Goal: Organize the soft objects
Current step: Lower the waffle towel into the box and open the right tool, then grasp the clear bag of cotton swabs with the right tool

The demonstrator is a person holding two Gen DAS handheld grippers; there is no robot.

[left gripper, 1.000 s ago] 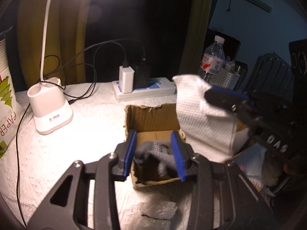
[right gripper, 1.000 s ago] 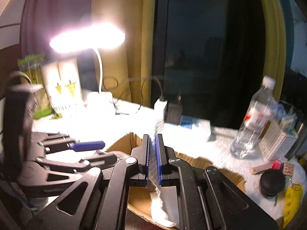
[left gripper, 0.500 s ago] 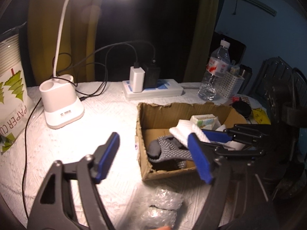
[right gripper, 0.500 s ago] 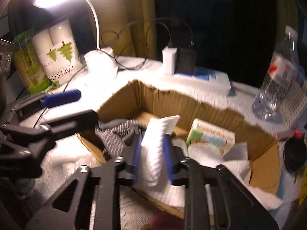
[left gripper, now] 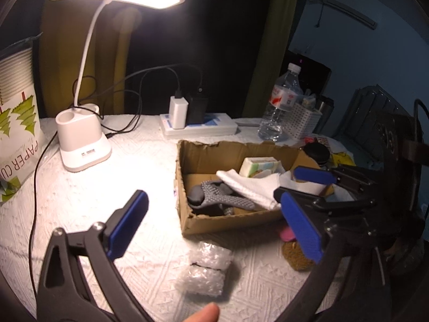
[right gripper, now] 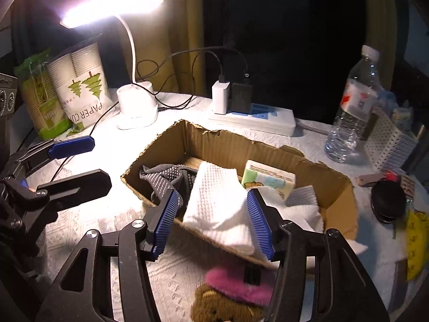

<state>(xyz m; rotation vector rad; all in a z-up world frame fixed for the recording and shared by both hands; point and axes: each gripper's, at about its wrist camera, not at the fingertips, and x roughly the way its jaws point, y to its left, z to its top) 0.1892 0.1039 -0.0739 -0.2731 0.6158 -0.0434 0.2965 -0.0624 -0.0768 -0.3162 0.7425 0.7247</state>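
Inside the cardboard box (right gripper: 214, 145), a dimpled white cloth (right gripper: 217, 201) drapes crumpled between the right tool's (right gripper: 213, 222) just-parted pads.

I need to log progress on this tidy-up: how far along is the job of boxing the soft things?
Done: the grey sock and white cloth lie in the cardboard box. In hand: nothing; the left gripper is open and empty, the right gripper has just been opening around the cloth. Left: the pink item, brown plush and bubble-wrap bundles lie outside.
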